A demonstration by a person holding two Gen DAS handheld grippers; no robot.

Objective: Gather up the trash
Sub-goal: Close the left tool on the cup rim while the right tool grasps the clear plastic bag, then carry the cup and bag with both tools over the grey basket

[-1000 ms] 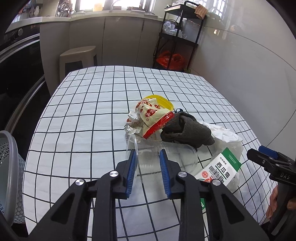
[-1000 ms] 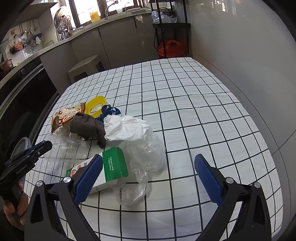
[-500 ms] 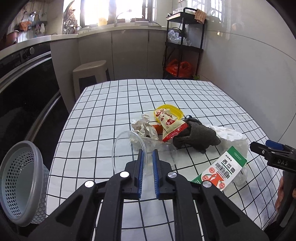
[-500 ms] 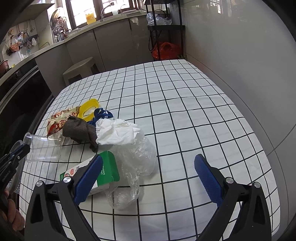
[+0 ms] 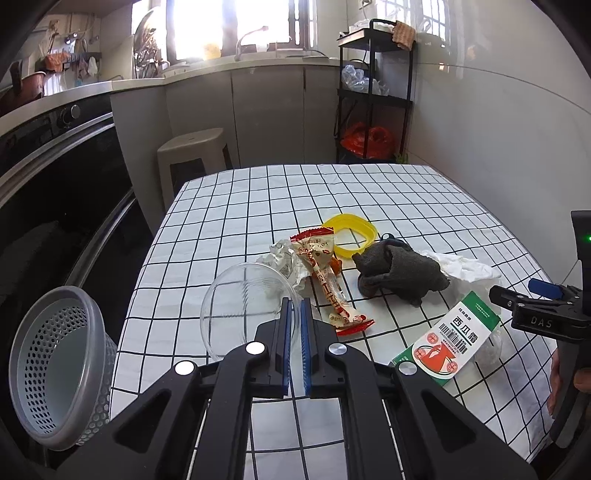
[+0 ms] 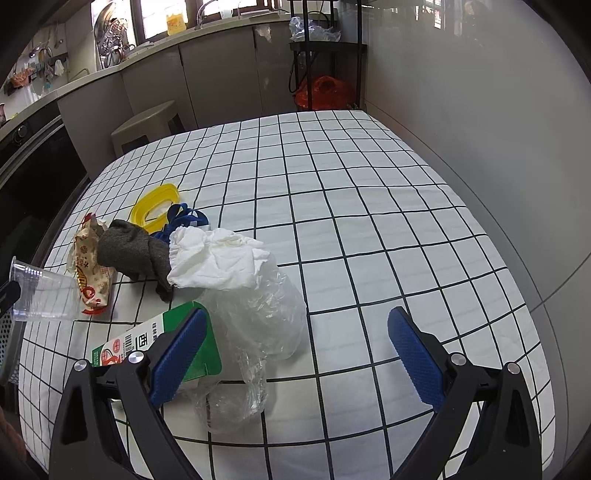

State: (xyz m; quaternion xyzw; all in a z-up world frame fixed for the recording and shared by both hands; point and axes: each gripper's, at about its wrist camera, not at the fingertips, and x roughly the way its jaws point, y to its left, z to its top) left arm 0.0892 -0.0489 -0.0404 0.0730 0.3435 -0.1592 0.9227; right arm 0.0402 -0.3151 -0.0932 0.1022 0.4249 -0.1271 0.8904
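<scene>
cups: 1 | baskets: 1 | snack wrappers: 1 | cartons: 1 | yellow lids: 1 | stools: 1

Daylight pours through the kitchen windows behind the counter, blown out to white. The white black-gridded tablecloth is evenly lit with soft shadows. Faint glare streaks the glossy grey wall. Both views are sharp, bending strongly toward dark vignetted corners.

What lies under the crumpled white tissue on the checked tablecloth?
The white tissue rests on a clear plastic bag and overlaps the dark grey cloth; blue cord pokes out behind it. Whatever sits directly beneath the tissue is covered.
</scene>
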